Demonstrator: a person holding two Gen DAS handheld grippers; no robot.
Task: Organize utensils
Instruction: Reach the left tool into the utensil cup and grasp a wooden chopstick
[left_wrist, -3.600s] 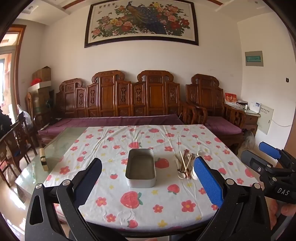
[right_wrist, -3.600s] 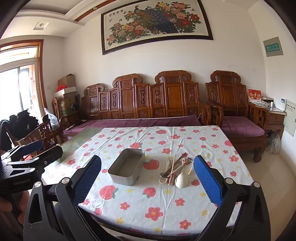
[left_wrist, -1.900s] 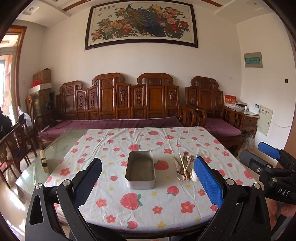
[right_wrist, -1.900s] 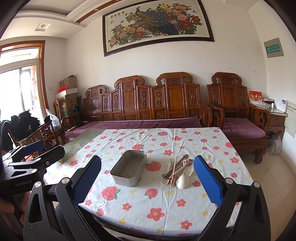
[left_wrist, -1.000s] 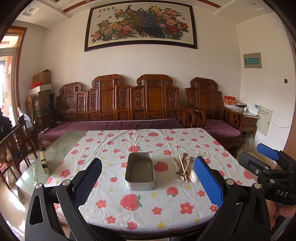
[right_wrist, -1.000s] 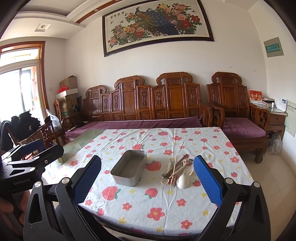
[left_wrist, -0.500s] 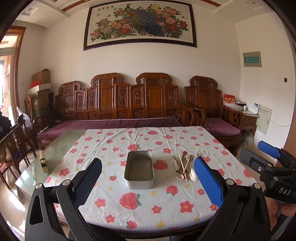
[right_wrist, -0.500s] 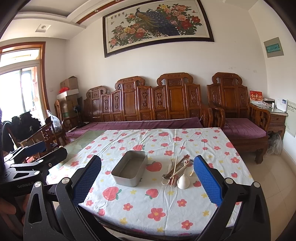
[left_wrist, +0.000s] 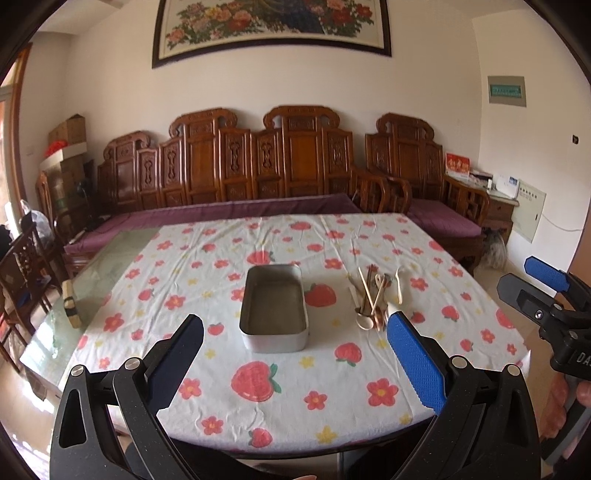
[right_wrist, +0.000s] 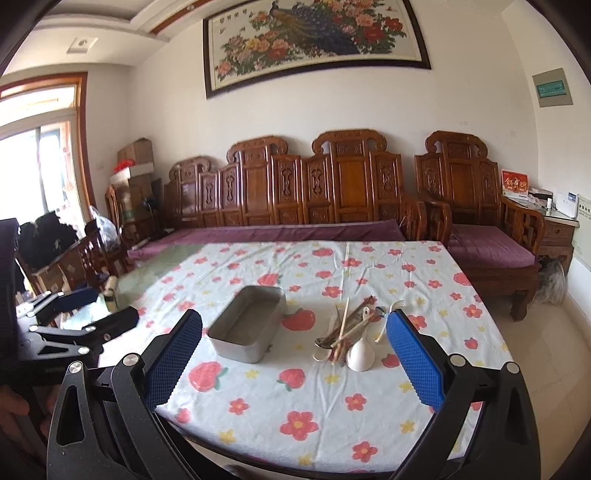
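Note:
An empty grey metal tin (left_wrist: 274, 306) stands mid-table on the strawberry-print cloth (left_wrist: 317, 384); it also shows in the right wrist view (right_wrist: 248, 322). To its right lies a pile of utensils (left_wrist: 373, 297): chopsticks, spoons, a white fork. In the right wrist view the pile (right_wrist: 351, 328) lies next to a white funnel-shaped piece (right_wrist: 360, 354). My left gripper (left_wrist: 295, 354) is open and empty, above the table's near edge. My right gripper (right_wrist: 293, 350) is open and empty, also short of the objects. Each gripper shows in the other's view: the right (left_wrist: 543, 295), the left (right_wrist: 85, 314).
A carved wooden sofa with purple cushions (left_wrist: 258, 210) runs behind the table. Bare glass tabletop (left_wrist: 62, 325) shows on the left with a small block (left_wrist: 70, 302) on it. Wooden chairs (right_wrist: 85, 258) stand to the left, a side cabinet (right_wrist: 557, 229) to the right.
Both grippers have tilted down and come slightly closer to the table, so the tin and utensils look larger. Nothing on the table has moved.

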